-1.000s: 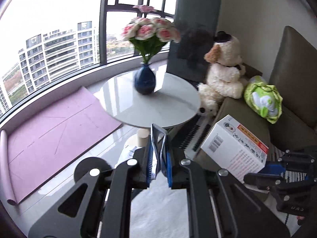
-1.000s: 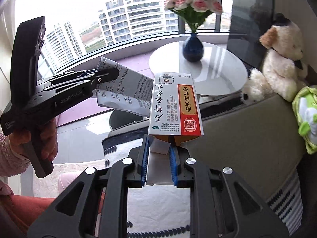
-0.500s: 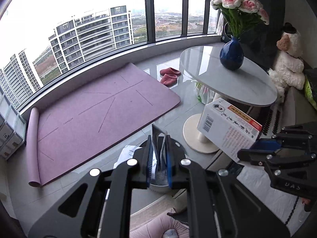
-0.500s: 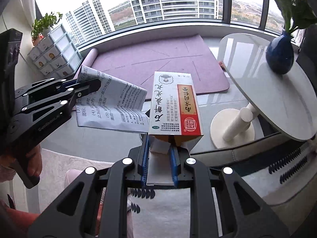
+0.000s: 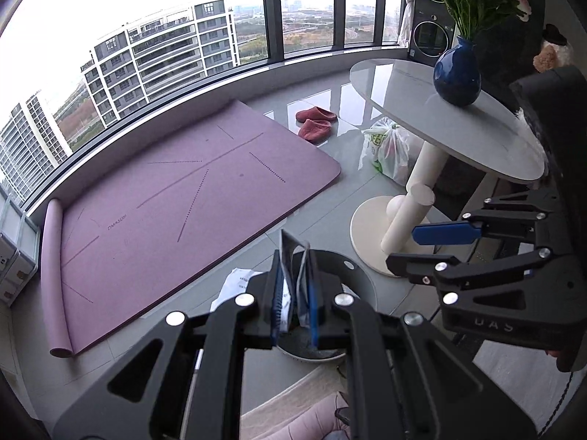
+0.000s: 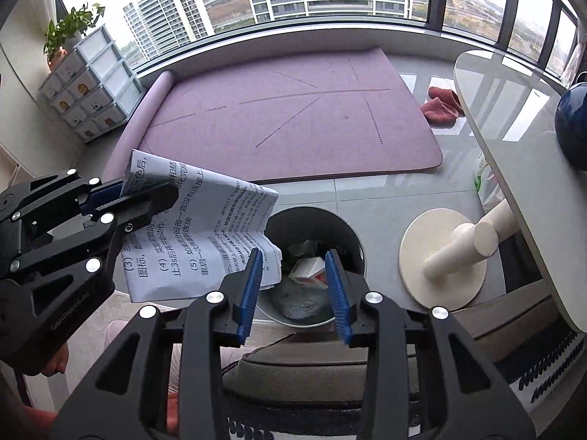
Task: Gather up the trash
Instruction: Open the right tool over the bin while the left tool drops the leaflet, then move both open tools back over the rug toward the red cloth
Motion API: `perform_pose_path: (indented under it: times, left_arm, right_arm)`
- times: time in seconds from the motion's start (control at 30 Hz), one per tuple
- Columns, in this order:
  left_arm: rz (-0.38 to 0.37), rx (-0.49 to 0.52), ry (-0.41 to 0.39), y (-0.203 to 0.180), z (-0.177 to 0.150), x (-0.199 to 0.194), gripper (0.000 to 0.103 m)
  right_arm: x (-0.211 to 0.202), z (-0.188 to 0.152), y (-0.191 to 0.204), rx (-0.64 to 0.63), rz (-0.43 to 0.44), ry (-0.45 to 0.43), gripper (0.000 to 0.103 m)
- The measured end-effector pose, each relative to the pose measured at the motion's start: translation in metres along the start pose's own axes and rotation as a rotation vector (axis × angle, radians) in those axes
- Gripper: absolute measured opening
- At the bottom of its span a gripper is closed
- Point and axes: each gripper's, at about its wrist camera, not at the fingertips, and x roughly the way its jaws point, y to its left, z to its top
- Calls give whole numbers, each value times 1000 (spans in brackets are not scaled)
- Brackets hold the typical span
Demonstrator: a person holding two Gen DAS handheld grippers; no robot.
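My left gripper (image 5: 294, 293) is shut on a folded printed paper leaflet (image 6: 190, 234), held just left of and above a round grey trash bin (image 6: 352, 234) on the floor. In the left wrist view the leaflet (image 5: 293, 286) stands edge-on between the blue pads. My right gripper (image 6: 295, 282) is open and empty above the bin; it also shows in the left wrist view (image 5: 436, 245). A white and red medicine box (image 6: 310, 273) lies inside the bin on other trash.
A round white pedestal table (image 6: 513, 139) with a blue vase (image 5: 456, 80) stands right of the bin. A purple yoga mat (image 5: 176, 198) lies on the floor beyond. Red slippers (image 5: 315, 123), a plastic bag (image 5: 389, 150) and a drawer unit (image 6: 88, 84) are farther off.
Both grippers swung left and down over the bin. My right gripper opened and the medicine box dropped into the bin. The left gripper still holds the leaflet.
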Motion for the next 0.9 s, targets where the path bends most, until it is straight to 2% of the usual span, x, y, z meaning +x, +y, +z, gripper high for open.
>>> perform_pose_path:
  times: [0.07, 0.17, 0.3, 0.37, 0.53, 0.63, 0.7, 0.8, 0.9]
  left_arm:
    - [-13, 13, -8, -3, 3, 4, 12]
    - [-12, 53, -41, -10, 3, 13, 19]
    - [-35, 78, -34, -21, 0, 23, 59]
    - [-44, 87, -38, -28, -3, 22, 65]
    - [-78, 116, 4, -51, -10, 14, 65]
    - [-94, 150, 11, -69, -17, -6, 65]
    - [-105, 176, 11, -87, -23, -25, 67]
    - [-123, 214, 2, -119, -36, -55, 72]
    - [-162, 290, 2, -161, -51, -85, 72]
  right_arm:
    - [-2, -3, -5, 17, 0, -3, 34]
    - [-4, -11, -11, 38, -3, -4, 34]
    - [-17, -25, -14, 70, -17, -5, 34]
    - [-25, -34, -17, 88, -26, -8, 37]
    - [-54, -64, -23, 153, -47, -28, 39]
    - [-79, -89, -27, 200, -83, -44, 46]
    - [-98, -108, -30, 231, -116, -59, 58]
    - [-129, -143, -33, 286, -180, -78, 66]
    - [-160, -187, -37, 353, -237, -79, 67]
